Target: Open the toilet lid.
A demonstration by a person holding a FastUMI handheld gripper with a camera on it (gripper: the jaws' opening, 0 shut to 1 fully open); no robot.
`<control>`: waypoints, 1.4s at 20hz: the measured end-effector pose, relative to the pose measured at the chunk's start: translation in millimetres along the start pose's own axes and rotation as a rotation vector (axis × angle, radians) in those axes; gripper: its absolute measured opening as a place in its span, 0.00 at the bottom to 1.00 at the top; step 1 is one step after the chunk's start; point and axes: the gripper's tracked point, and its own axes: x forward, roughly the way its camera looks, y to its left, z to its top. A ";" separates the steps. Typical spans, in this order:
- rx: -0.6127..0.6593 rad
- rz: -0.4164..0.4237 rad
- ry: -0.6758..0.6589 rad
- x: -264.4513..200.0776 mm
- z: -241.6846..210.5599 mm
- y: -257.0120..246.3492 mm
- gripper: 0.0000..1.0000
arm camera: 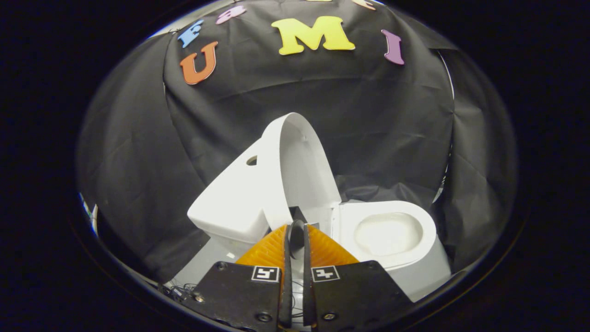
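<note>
A white toilet stands ahead, tilted in this view. Its lid (299, 166) is raised upright and leans back against the tank (230, 203). The seat ring and bowl (389, 233) lie exposed to the right of the lid. My gripper (296, 227) sits just in front of the lid's lower edge near the hinge. Its fingers are pressed together with only a thin slit between them and nothing held. The fingertips hide the hinge area.
Black cloth covers the booth wall behind and around the toilet. A pale floor patch (203, 267) with thin cables shows to the lower left of the tank.
</note>
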 end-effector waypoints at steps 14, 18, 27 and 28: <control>0.034 0.055 0.090 9.1 -24.9 -4.1 0.34; 0.091 0.094 0.128 8.7 -38.5 -6.2 0.50; -0.010 0.073 0.087 -7.9 -34.3 -33.3 0.85; -0.020 0.063 0.085 -10.4 -35.1 -38.6 0.87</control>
